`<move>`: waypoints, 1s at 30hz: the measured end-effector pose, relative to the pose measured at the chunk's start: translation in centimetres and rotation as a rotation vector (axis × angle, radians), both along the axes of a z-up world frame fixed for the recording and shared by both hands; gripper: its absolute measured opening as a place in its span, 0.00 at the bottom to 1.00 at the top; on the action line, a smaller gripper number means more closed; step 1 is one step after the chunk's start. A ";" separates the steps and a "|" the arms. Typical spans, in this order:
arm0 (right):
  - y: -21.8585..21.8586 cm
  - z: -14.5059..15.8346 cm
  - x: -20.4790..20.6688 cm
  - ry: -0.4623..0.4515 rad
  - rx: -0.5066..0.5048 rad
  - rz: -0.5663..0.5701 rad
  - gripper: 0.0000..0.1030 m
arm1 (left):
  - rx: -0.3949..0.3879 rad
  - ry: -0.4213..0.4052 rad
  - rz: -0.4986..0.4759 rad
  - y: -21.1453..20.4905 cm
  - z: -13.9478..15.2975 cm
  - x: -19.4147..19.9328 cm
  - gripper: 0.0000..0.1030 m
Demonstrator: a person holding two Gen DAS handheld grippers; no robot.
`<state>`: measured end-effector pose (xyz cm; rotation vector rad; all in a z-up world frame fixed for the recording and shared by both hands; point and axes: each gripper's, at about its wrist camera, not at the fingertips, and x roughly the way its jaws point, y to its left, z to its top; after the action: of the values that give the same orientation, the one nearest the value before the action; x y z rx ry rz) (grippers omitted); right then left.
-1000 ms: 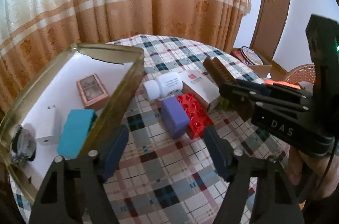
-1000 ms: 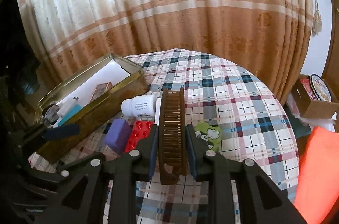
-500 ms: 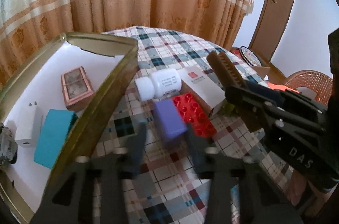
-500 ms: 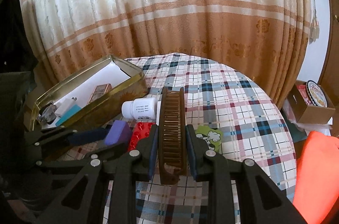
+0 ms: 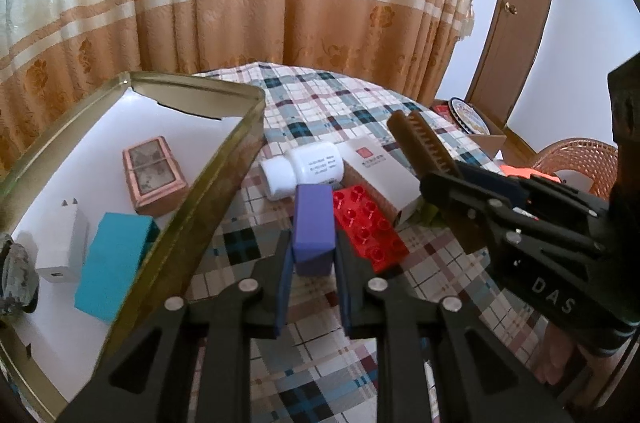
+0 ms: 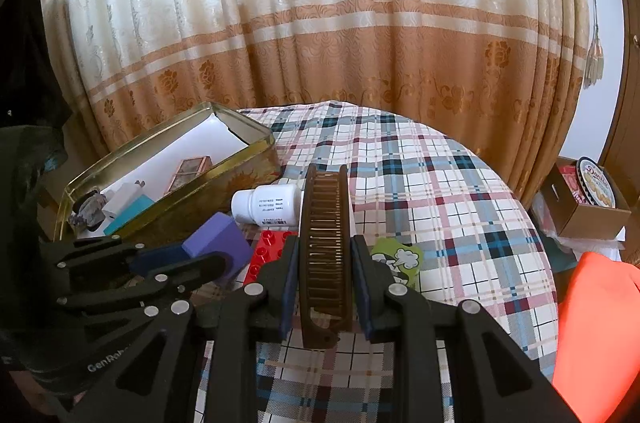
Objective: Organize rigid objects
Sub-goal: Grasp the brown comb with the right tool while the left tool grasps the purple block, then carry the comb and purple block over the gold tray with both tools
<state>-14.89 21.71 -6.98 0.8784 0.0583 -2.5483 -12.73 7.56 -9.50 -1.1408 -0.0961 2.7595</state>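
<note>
My left gripper (image 5: 312,255) is shut on a purple block (image 5: 313,227), also seen in the right wrist view (image 6: 218,247), held just above the checked tablecloth. My right gripper (image 6: 325,263) is shut on a brown comb (image 6: 326,247), which stands on edge between the pads; the comb also shows in the left wrist view (image 5: 424,147). A gold tin (image 5: 224,175) at the left holds a teal box (image 5: 112,263), a white charger (image 5: 64,243), a copper case (image 5: 154,175) and a grey lump.
A white pill bottle (image 5: 304,169), a red brick (image 5: 368,227) and a white carton (image 5: 380,175) lie right of the tin. A green sticker (image 6: 398,259) lies by the comb. Curtains hang behind the round table. A cardboard box with a biscuit tin (image 6: 592,195) stands at the right.
My left gripper moved forward from beside the tin to the purple block and closed on it. My right gripper still holds the comb, nearly unmoved.
</note>
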 end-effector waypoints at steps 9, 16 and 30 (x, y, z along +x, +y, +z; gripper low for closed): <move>0.0 0.0 0.1 0.001 -0.001 -0.001 0.27 | -0.022 0.034 0.027 -0.6 0.5 0.7 0.17; 0.0 0.4 0.3 0.014 -0.013 -0.001 0.27 | -0.048 0.083 0.047 -1.0 1.2 1.8 0.17; -0.4 0.8 0.9 0.051 -0.006 0.000 0.27 | -0.060 0.118 0.079 -1.9 1.7 3.8 0.17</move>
<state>-13.95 21.34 -6.21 0.8119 0.0663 -2.5699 -8.96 5.69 -7.78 -1.0063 -0.0452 2.9106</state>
